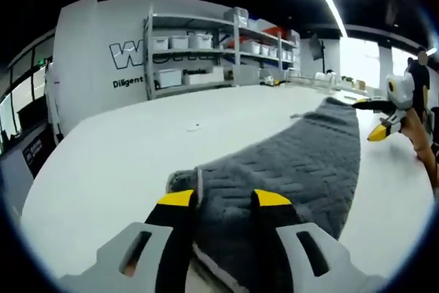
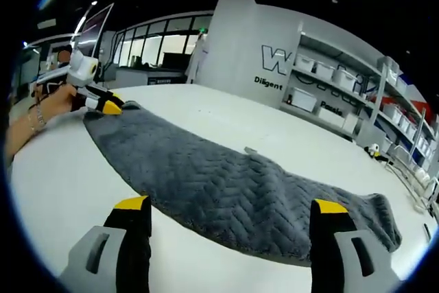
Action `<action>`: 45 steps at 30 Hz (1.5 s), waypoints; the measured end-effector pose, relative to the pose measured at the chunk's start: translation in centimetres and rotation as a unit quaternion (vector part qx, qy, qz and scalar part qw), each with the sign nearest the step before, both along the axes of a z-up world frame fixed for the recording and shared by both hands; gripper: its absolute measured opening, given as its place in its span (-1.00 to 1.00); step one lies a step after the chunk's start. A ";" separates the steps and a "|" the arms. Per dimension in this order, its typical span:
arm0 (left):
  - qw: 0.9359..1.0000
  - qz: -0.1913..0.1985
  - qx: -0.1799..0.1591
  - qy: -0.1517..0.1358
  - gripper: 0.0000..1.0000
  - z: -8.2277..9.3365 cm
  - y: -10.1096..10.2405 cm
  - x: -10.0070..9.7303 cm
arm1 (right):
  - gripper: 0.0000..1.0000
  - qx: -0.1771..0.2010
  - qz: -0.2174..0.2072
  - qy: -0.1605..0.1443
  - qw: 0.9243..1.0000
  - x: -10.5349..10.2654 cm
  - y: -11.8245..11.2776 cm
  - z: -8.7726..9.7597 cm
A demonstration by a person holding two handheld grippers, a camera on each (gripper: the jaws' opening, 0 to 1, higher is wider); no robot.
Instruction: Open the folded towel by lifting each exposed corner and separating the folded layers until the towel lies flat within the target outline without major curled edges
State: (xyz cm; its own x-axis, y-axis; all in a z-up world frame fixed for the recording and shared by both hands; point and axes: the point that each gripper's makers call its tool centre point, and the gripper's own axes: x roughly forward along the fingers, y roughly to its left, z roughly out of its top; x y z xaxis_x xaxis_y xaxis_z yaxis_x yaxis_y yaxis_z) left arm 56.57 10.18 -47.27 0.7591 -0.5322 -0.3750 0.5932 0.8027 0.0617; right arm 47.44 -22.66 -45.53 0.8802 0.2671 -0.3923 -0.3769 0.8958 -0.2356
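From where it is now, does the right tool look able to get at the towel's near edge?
Probably yes: the right tool is open over the towel, with bare table around and nothing in between.

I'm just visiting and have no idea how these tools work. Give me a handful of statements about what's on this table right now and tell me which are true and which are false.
1. The towel is grey with a zigzag texture. True.
2. The left gripper has its jaws shut on one end of the towel. True, going by the left gripper view, where the cloth edge sits between the yellow tips.
3. The right gripper is clamped on the towel. False: its jaws stand wide apart, with the towel lying beyond them.
4. The towel lies on a dark wooden table. False: the table is white.
5. Shelves with white bins stand behind the table. True.
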 end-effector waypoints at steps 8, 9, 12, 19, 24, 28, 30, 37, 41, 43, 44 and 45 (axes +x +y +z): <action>0.999 0.032 0.002 0.002 -0.29 -0.5 1.0 0.8 | 0.94 0.001 0.004 0.007 1.000 0.1 0.1 -0.3; 0.999 0.035 -0.003 0.003 -0.33 -0.6 1.2 1.0 | 0.94 0.001 0.005 0.007 1.000 0.1 0.2 -0.3; 0.999 0.046 -0.012 -0.004 -0.54 -0.5 1.4 1.4 | 0.94 0.001 0.004 0.007 1.000 0.1 0.1 -0.3; 0.997 0.064 -0.040 -0.030 -0.94 0.9 1.8 1.7 | 0.94 0.000 0.005 0.010 1.000 0.0 0.2 -0.5; 0.997 0.040 -0.046 -0.046 -0.95 2.4 0.6 0.8 | 0.94 0.003 0.001 0.009 1.000 0.0 -0.2 -0.3; 0.997 0.014 -0.035 -0.064 -0.95 3.7 -0.7 -0.6 | 0.98 0.006 0.003 0.011 1.000 -0.1 -0.2 -0.3; 0.997 -0.010 -0.032 -0.068 -0.95 4.2 -1.6 -1.7 | 0.98 0.007 0.004 0.009 1.000 -0.1 -0.2 -0.2; 0.992 -0.087 -0.006 -0.092 -0.95 5.9 -4.2 -6.1 | 0.99 0.019 0.005 -0.006 1.000 -0.3 -0.2 0.7; 0.988 -0.119 0.019 -0.092 -0.95 5.5 -5.3 -8.9 | 0.99 0.021 0.005 -0.010 1.000 -0.4 -0.2 1.0; 0.986 -0.137 0.016 -0.091 -0.95 5.4 -5.9 -10.2 | 0.99 0.024 0.006 -0.012 1.000 -0.4 -0.2 1.1; 0.985 -0.144 0.017 -0.089 -0.95 5.4 -6.1 -10.8 | 0.99 0.025 0.006 -0.013 1.000 -0.4 -0.3 1.2; 0.985 -0.149 0.017 -0.088 -0.95 5.3 -6.3 -11.4 | 0.99 0.027 0.005 -0.014 1.000 -0.4 -0.3 1.3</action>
State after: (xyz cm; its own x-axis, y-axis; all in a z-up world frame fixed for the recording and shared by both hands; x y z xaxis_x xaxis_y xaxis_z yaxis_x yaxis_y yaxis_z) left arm 45.21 3.88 -41.98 0.6253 -0.7309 -0.2735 0.7804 0.5894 0.2089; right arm 47.06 -22.96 -44.26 0.8873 0.2968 -0.3530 -0.3806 0.9035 -0.1972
